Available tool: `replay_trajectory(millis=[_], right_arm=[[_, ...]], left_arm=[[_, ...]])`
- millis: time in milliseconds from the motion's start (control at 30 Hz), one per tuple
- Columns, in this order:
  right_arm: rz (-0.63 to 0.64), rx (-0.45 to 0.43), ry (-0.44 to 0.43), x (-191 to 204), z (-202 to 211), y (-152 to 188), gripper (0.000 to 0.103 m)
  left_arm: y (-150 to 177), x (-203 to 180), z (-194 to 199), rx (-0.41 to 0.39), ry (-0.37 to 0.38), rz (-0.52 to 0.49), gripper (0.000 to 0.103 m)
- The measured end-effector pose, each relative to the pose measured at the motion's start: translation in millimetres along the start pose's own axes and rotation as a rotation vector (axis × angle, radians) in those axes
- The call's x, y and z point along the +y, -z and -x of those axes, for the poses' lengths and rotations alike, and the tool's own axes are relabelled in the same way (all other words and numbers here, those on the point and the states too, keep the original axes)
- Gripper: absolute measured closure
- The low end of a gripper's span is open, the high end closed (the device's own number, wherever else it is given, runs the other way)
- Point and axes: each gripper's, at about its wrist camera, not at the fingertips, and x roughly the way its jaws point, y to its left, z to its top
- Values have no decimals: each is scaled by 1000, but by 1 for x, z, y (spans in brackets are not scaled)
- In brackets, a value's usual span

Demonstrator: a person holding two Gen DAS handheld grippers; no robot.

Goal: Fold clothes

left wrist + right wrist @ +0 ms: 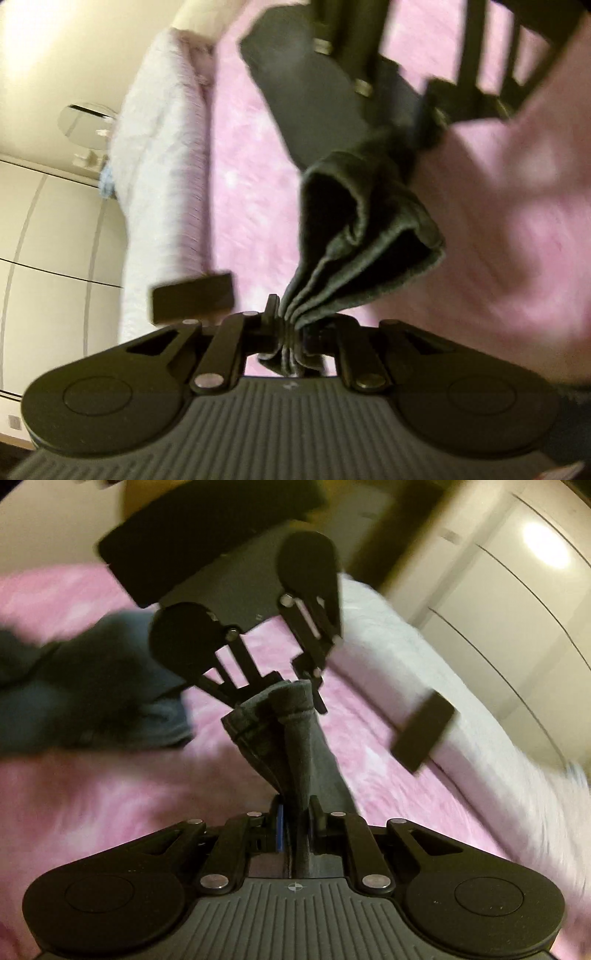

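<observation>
Both the left gripper (pixel 286 325) and right gripper (pixel 297 823), facing each other, have jaws clamped.

The bed cover (pixel 92 812) was fluffy pink with paler mottling. The garment (pixel 354 236) was plain dark grey, ribbed at its hem. The grippers were matte black, a blue strip showing inside the right gripper (pixel 295 823). Wardrobe doors (pixel 48 236) were cream.
</observation>
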Motion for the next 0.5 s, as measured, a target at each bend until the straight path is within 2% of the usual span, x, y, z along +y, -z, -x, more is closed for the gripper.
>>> replay_trajectory(millis=[133,267,400,500], right_arm=[[-208,-34,60,-58,25,6,92],[-428,-78,97,-140,56,37,92],[-634,-97,109,-223,75,94,92],[-823,-62,79,-280,74,157,92]], left_arm=[[-58,44,-10,-29,-52,13,94],[-141,82,-41,-64,-76,-3,93],[-229,101,-95,-86,-64,-55,92],[-289,97,-158,-76,2,-101,89]])
